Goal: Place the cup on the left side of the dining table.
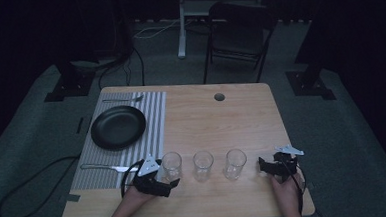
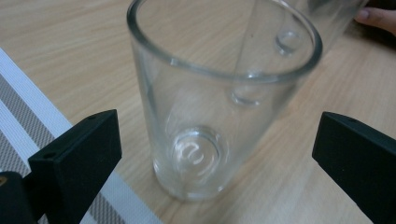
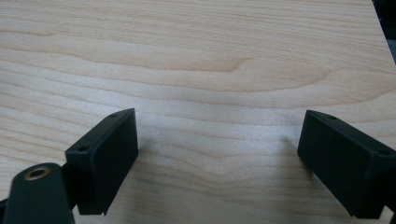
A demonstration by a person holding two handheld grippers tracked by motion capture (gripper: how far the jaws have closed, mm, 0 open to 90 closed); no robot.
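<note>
Three clear empty glasses stand in a row near the table's front edge: a left glass (image 1: 172,165), a middle glass (image 1: 203,165) and a right glass (image 1: 235,163). My left gripper (image 1: 167,182) is just in front of the left glass. In the left gripper view that glass (image 2: 219,116) stands upright between the two black jaws, which are wide apart and do not touch it, so the left gripper (image 2: 215,158) is open. My right gripper (image 1: 265,166) rests to the right of the right glass. It is open (image 3: 219,158) over bare wood with nothing between its jaws.
A grey striped placemat (image 1: 154,120) covers the table's left side. On it are a black plate (image 1: 118,127), a fork (image 1: 123,99) at the far end and a knife (image 1: 106,167) at the near end. A round cable hole (image 1: 219,96) and a folding chair (image 1: 239,31) lie beyond.
</note>
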